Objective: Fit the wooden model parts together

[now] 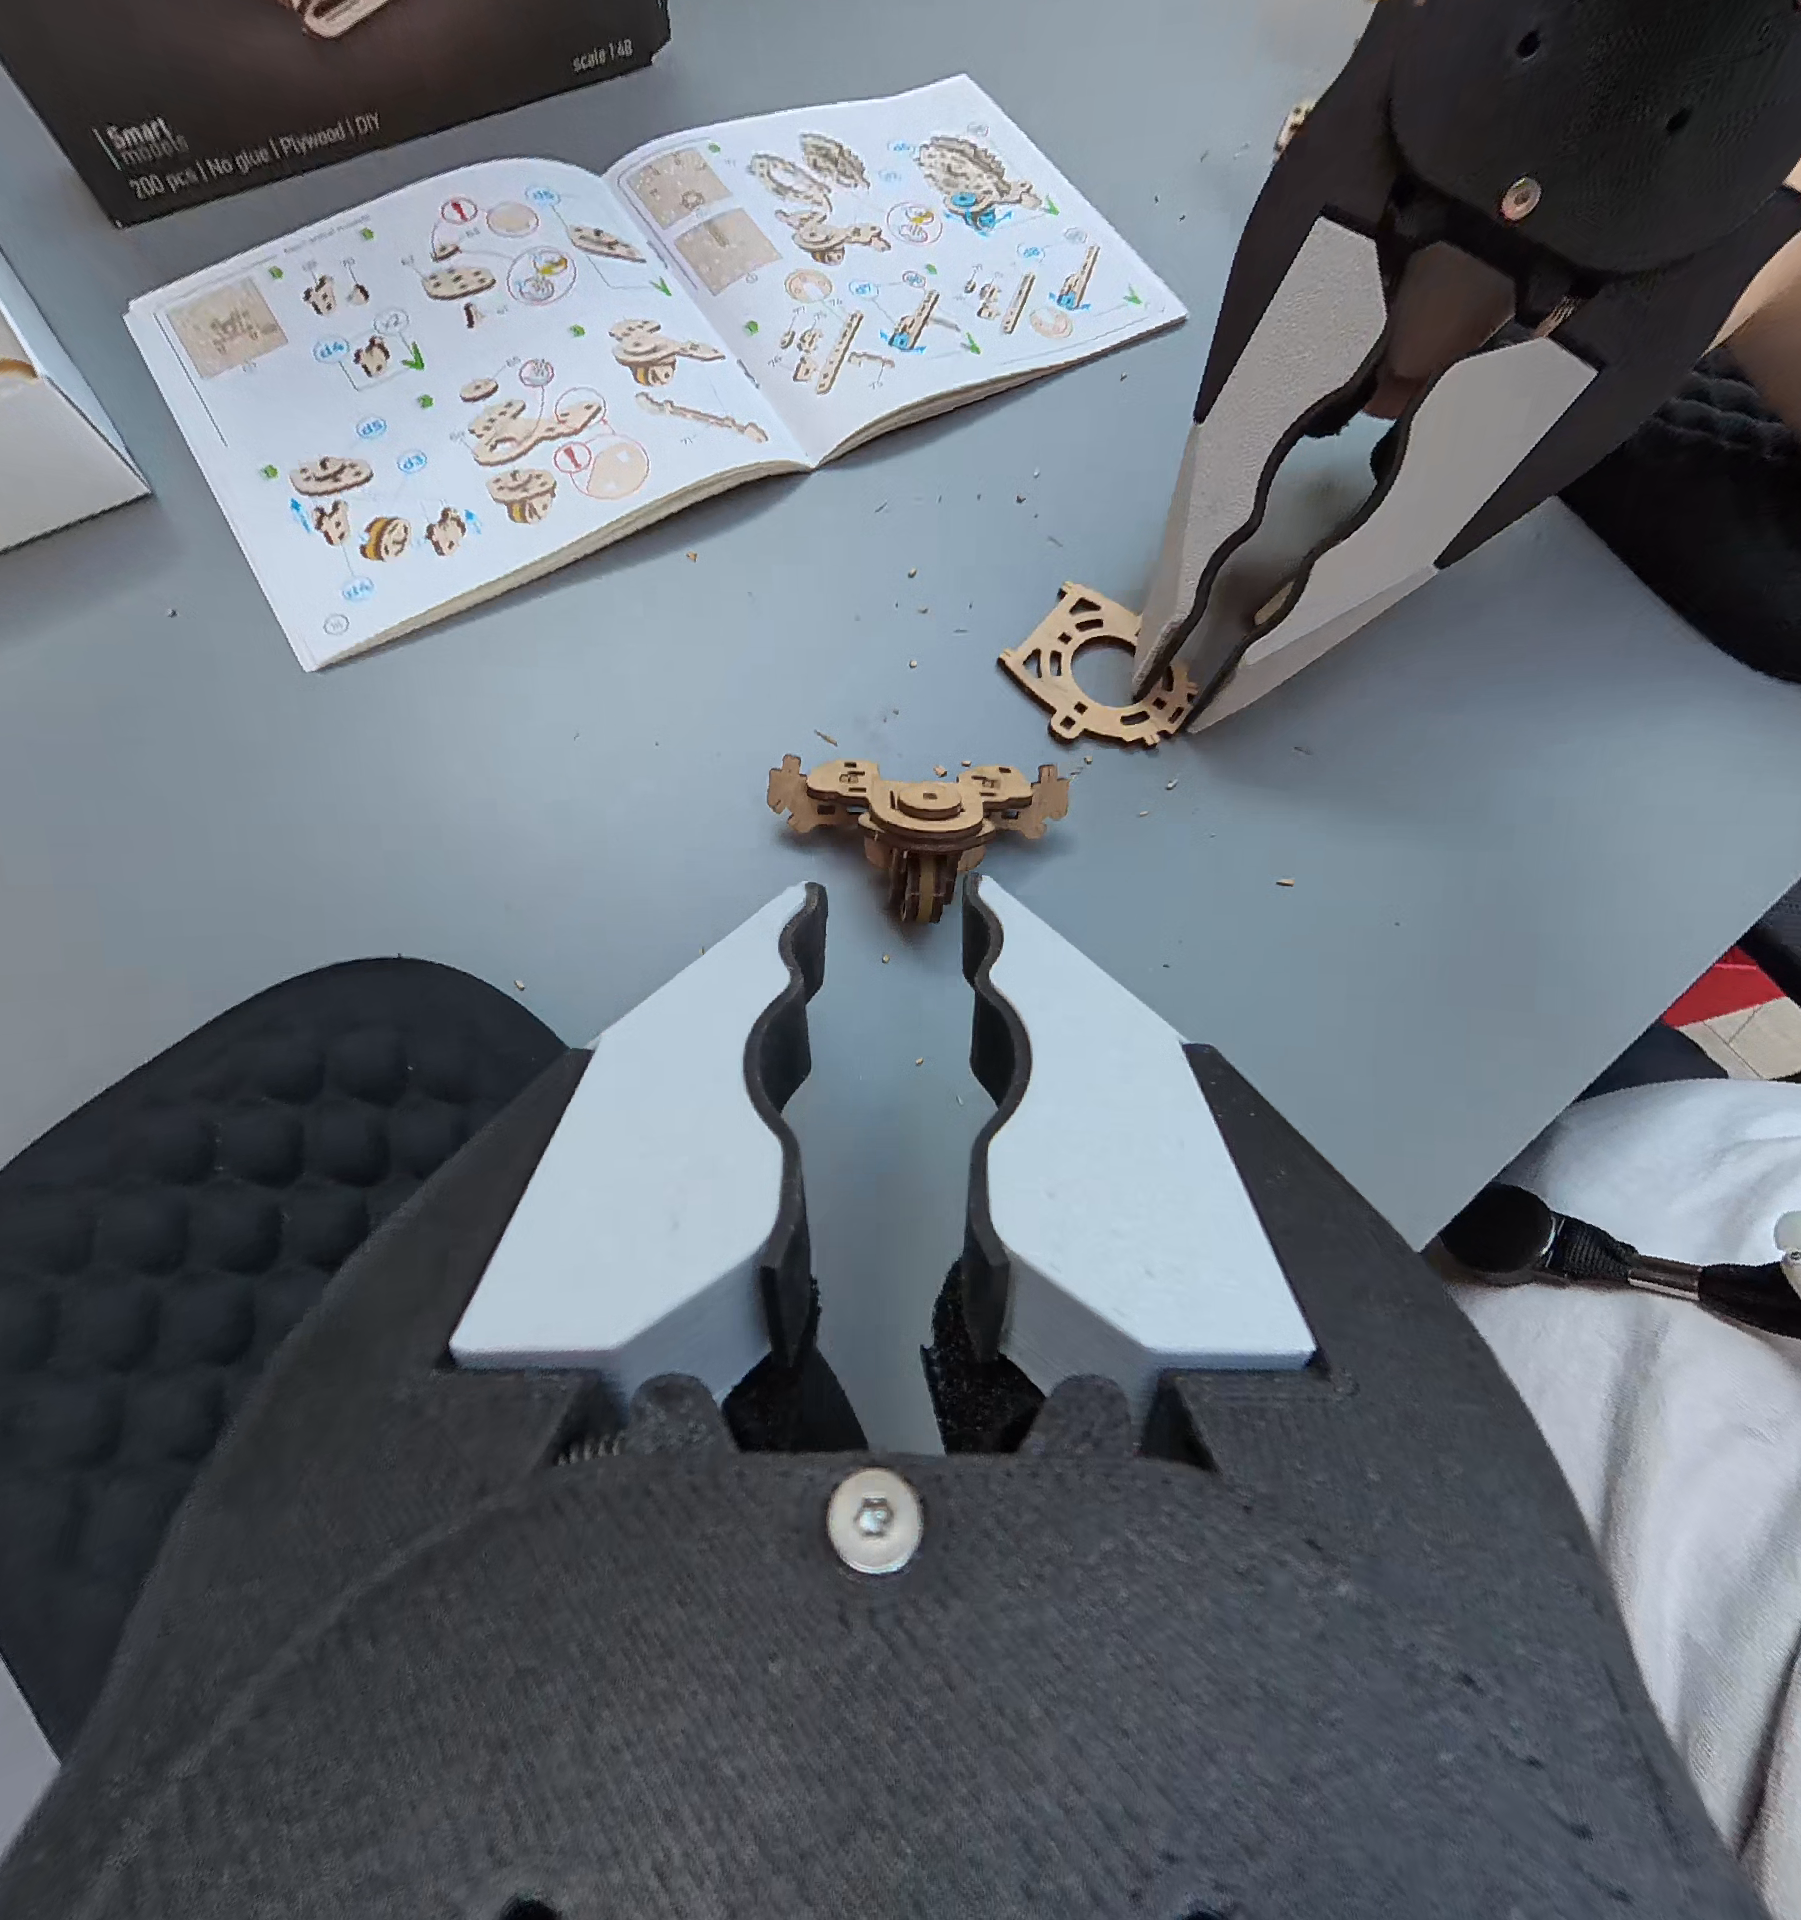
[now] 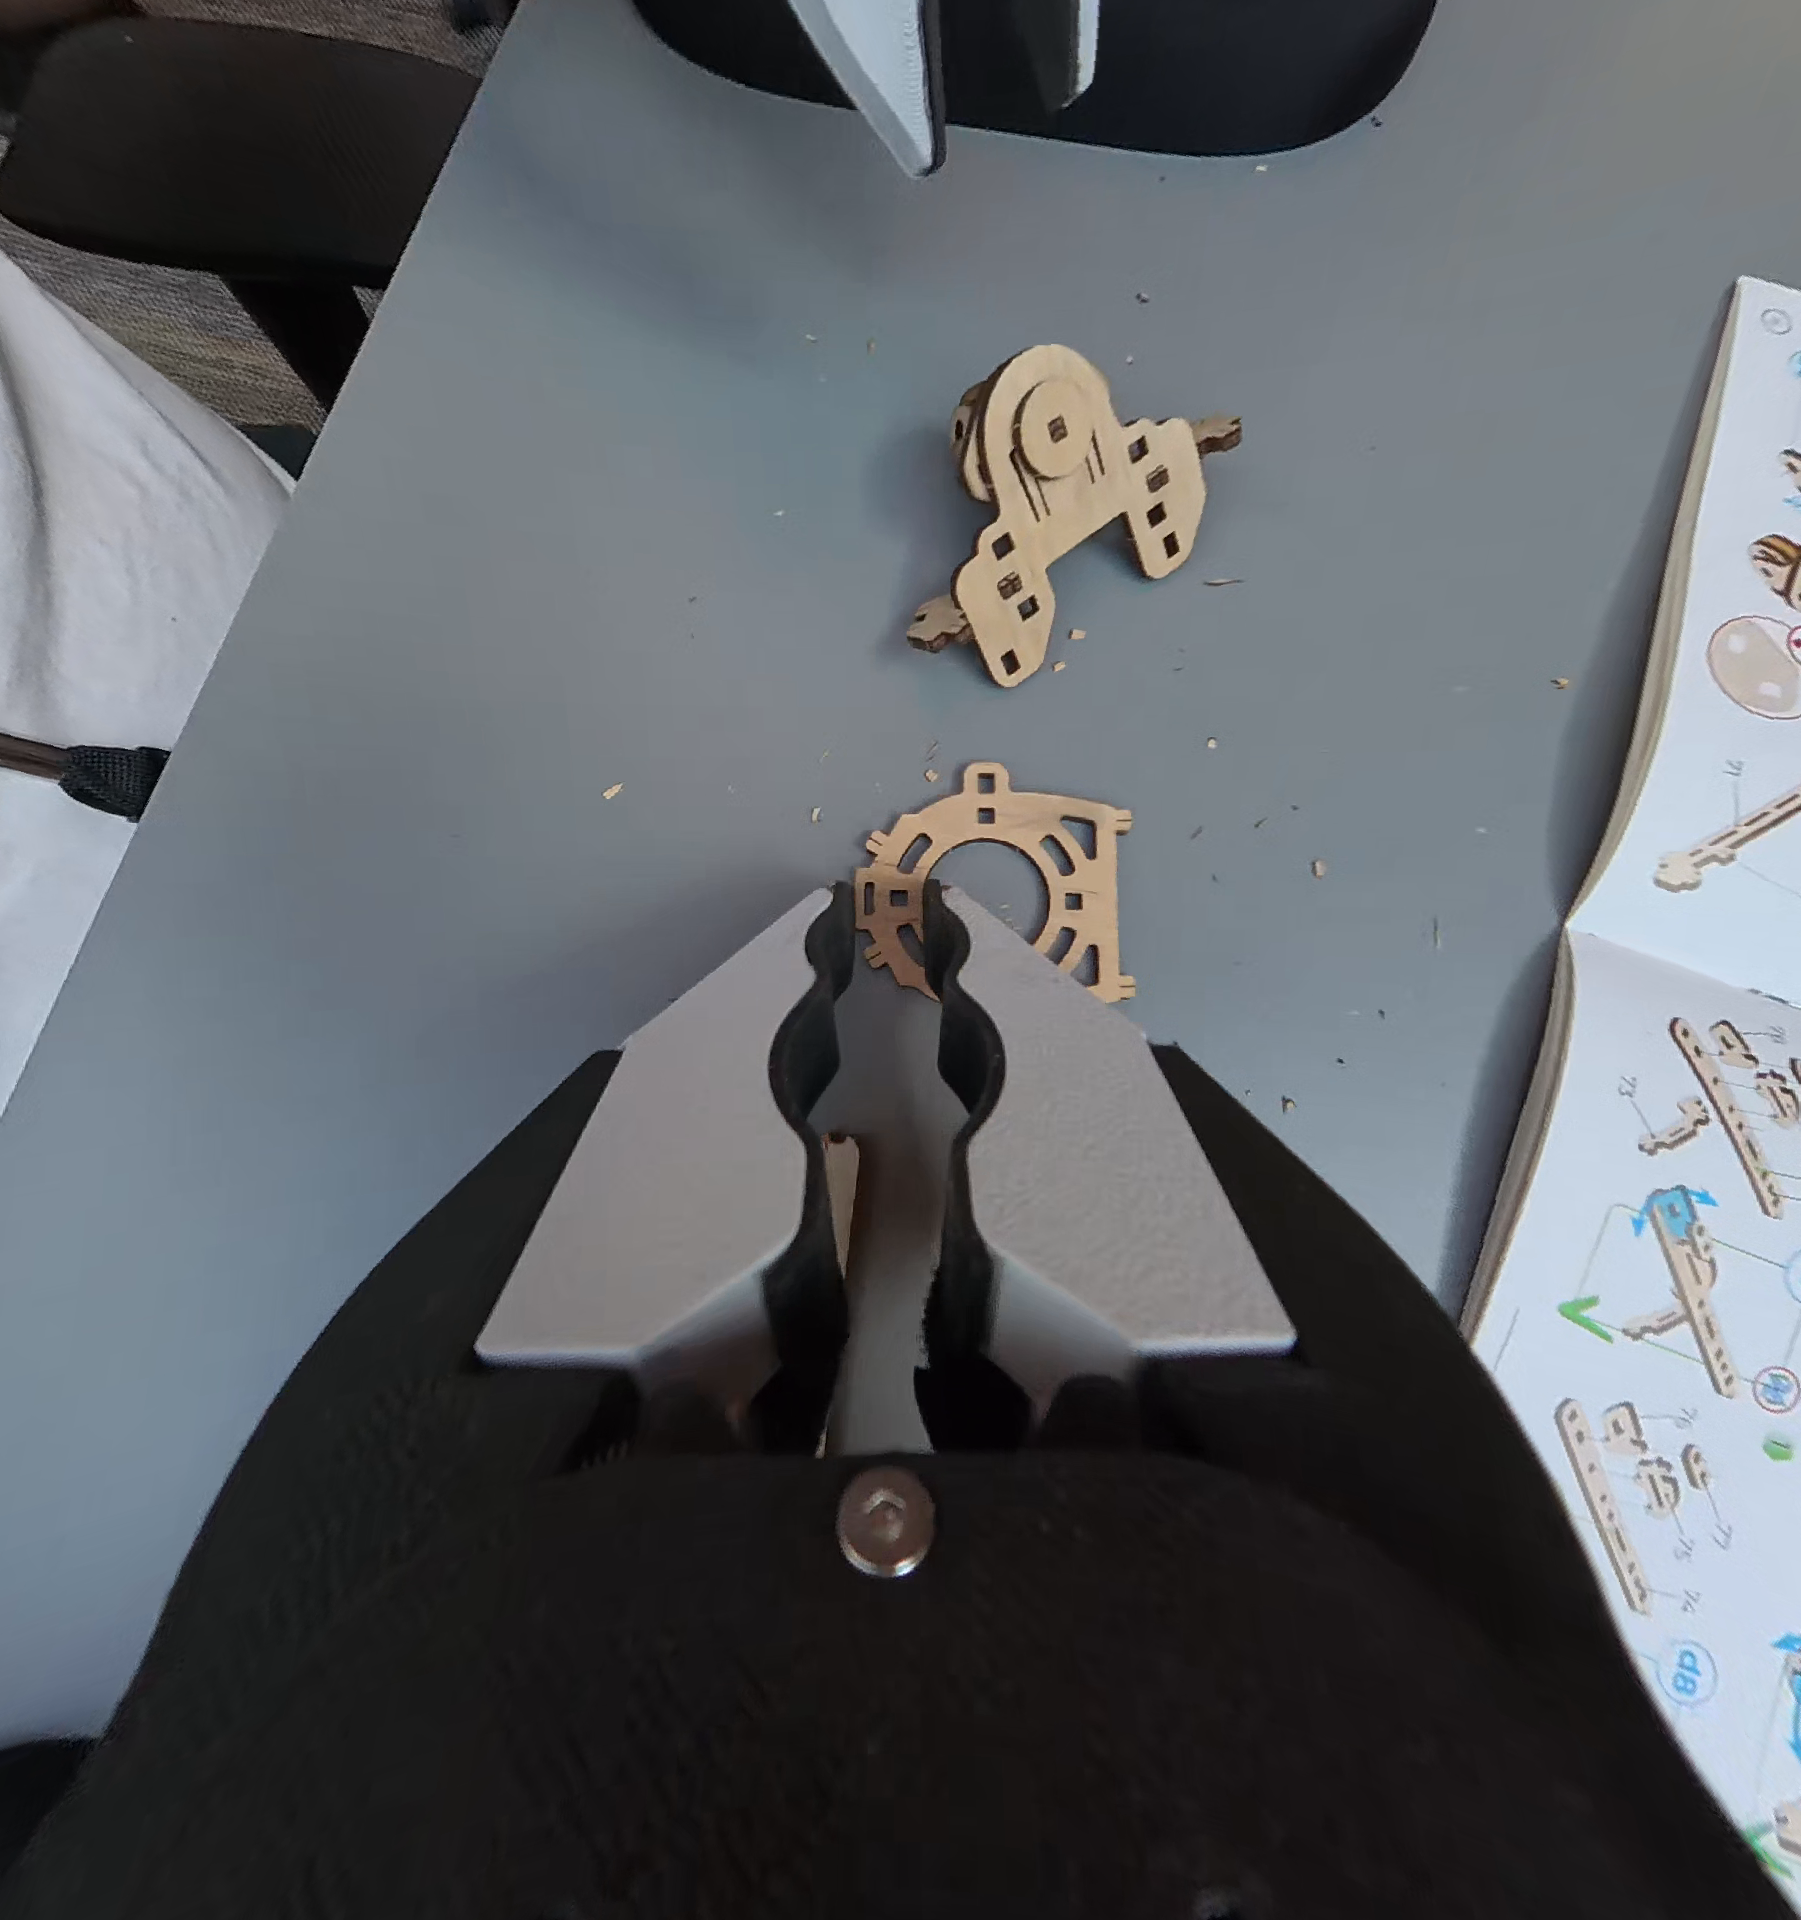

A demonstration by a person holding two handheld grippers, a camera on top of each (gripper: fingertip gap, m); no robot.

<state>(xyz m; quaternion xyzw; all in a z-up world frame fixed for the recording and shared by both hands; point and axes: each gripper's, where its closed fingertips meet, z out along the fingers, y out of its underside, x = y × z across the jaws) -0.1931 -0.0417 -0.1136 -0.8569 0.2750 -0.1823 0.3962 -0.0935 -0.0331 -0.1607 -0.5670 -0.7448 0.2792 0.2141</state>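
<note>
Two wooden pieces are seen lying apart on the grey table (image 1: 460, 831), so the fitting itself is judged not yet done. One sub-assembly (image 1: 917, 816) has already been built from several layers, with a round hub and slotted arms; it rests on the table just ahead of the left gripper (image 1: 894, 902), whose jaws stand apart with nothing between them, the lower stub of the sub-assembly lying just beyond the tips. In the right wrist view the same sub-assembly (image 2: 1072, 509) is found well ahead of the jaws. The flat ring plate (image 2: 1010, 883), a single unjoined part with a round opening and edge tabs, lies directly at the tips of the right gripper (image 2: 880, 909); the jaws are narrowly parted around its near edge, and whether it is actually pinched cannot be told, since the plate appears flat on the table. A small wooden sliver (image 2: 840, 1184) is seen farther back between the right jaws, against the left pad. An open instruction booklet (image 1: 657, 343) lies beyond both grippers, with wood crumbs scattered about. What is judged to remain: the plate must be picked up, the sub-assembly steadied, and the two brought together.
</note>
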